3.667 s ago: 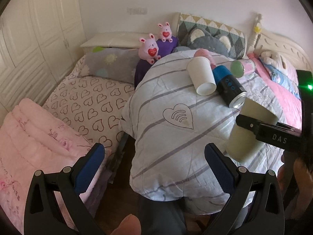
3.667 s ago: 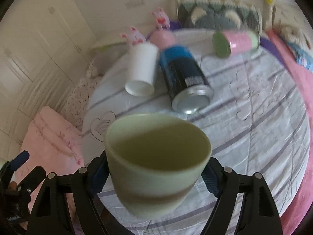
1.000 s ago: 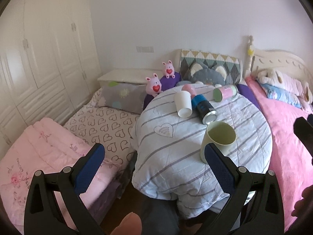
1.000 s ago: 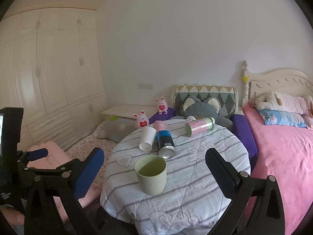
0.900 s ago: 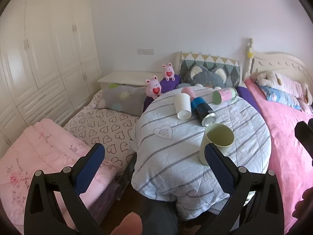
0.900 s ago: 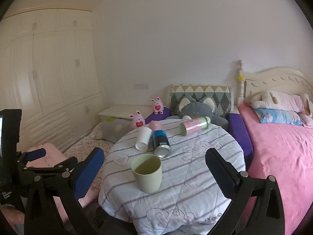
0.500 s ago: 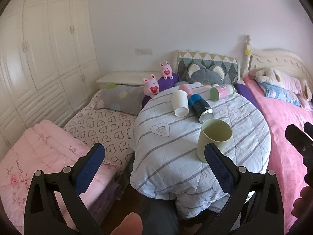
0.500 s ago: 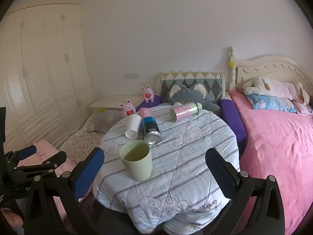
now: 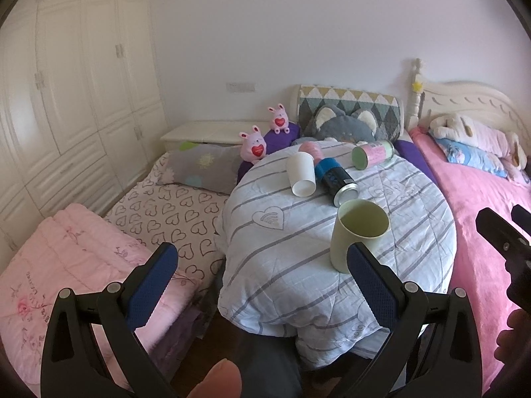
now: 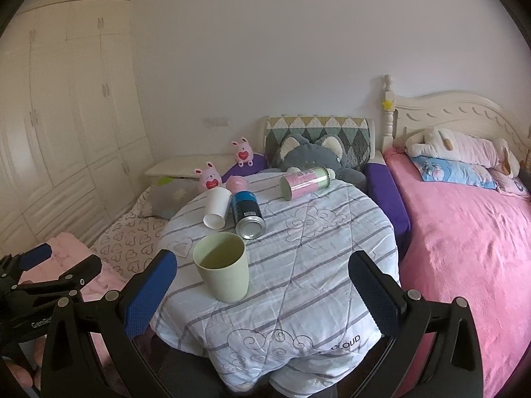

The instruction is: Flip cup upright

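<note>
green cup (image 10: 221,270) upright on quilted tabletop (image 10: 298,258), near its front edge; light, rigid, smooth; grip across the walls. left tool (image 9: 262,282) and right tool (image 10: 262,285) both spread apart, empty.

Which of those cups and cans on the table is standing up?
Only the pale green cup, nearest the camera, mouth up. The white cup, blue can and pink tin lie sideways.
</note>
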### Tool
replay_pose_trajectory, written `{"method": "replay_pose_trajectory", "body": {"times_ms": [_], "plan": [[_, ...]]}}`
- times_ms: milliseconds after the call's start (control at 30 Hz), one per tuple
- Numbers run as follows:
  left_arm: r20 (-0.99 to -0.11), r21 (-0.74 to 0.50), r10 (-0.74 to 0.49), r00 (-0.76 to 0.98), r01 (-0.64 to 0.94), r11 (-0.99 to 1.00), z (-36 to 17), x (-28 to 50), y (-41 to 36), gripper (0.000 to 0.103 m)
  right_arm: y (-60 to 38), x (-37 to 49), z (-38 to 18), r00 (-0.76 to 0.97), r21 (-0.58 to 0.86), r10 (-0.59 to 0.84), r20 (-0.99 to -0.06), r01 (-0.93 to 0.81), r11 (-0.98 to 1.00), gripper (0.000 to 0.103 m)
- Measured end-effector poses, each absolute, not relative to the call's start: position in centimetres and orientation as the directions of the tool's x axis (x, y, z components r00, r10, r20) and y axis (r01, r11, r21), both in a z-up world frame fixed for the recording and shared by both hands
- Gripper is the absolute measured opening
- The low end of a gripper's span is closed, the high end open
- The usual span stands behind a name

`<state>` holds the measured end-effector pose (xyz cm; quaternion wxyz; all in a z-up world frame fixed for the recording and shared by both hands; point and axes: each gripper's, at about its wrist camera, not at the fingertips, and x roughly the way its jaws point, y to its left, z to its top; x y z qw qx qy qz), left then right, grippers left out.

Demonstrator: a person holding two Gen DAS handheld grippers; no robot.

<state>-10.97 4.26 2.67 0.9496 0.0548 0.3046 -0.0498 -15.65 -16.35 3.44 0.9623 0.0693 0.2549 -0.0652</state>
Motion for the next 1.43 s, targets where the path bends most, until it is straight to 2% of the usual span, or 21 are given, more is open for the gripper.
{"method": "replay_pose_trajectory", "body": {"times_ms": [1433], "plan": [[-0.600, 0.085, -0.072, 0.797, 0.153, 0.985, 2.2, -11.1, 4.1, 0.103, -16.6, -15.2, 2.4, 0.850, 0.117, -0.083, -0.520, 0.167, 0.979, 0.103]]}}
